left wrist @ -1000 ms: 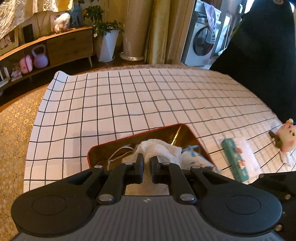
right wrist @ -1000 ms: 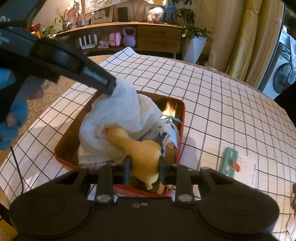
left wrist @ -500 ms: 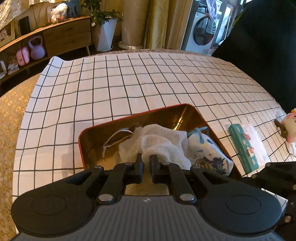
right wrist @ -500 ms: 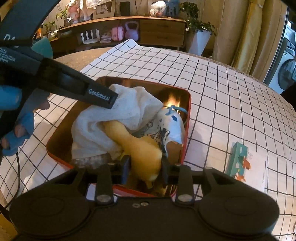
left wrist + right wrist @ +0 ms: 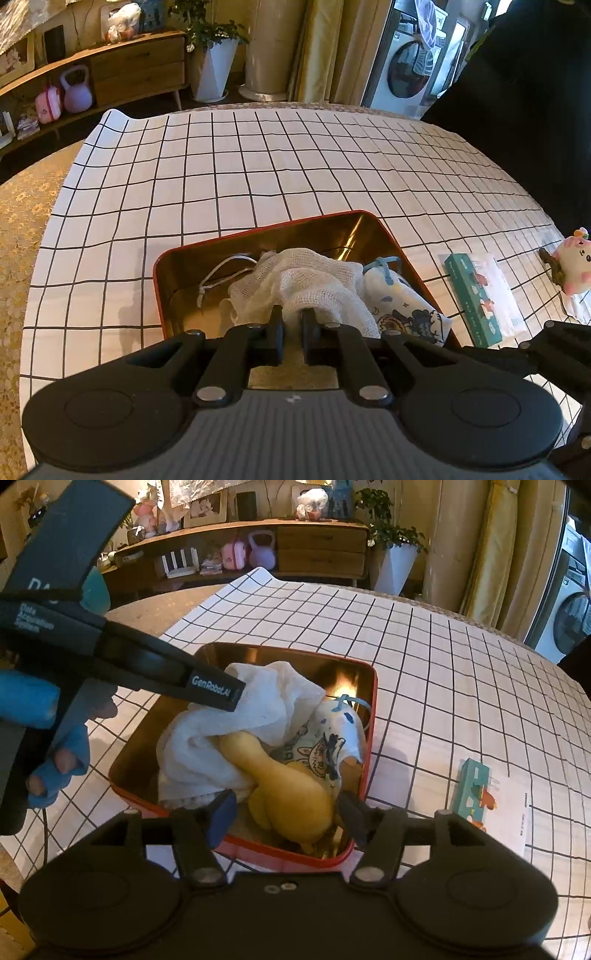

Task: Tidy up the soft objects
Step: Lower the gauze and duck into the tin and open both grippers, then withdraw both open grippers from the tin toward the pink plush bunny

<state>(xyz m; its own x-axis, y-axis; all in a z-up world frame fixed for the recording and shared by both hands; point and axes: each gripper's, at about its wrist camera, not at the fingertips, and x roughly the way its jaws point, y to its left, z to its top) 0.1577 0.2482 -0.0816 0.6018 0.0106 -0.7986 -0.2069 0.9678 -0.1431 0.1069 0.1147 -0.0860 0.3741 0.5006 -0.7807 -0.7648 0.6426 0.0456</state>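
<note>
the red tin (image 5: 371, 709) sits on the checked cloth (image 5: 258, 177) and it is filling up. inside i see a white gauze cloth (image 5: 258, 698), a yellow duck-like soft toy (image 5: 291, 797) lying in the near part of the tin, and a printed fabric pouch (image 5: 328, 738) against the right wall, with a thin white cord (image 5: 221, 269) on the tin's floor.

the right gripper (image 5: 288, 812) has just been opening: its jaws now stand apart on either side of the yellow toy, which lies between them but, as far as i can see, is no longer pressed. so the toy looks delivered into the tin. the left gripper (image 5: 293, 325) is pinched nearly closed on a fold of the gauze, holding part of it up above the tin, with a gloved hand (image 5: 59, 760) on its handle.

so i'd judge the job is well past halfway, not finished. the gauze is not yet let go. out on the cloth, well apart from the tin, there are a tissue pack (image 5: 480, 295) and a small pink plush (image 5: 574, 262) near the table's right edge; those look like what's left to gather.
</note>
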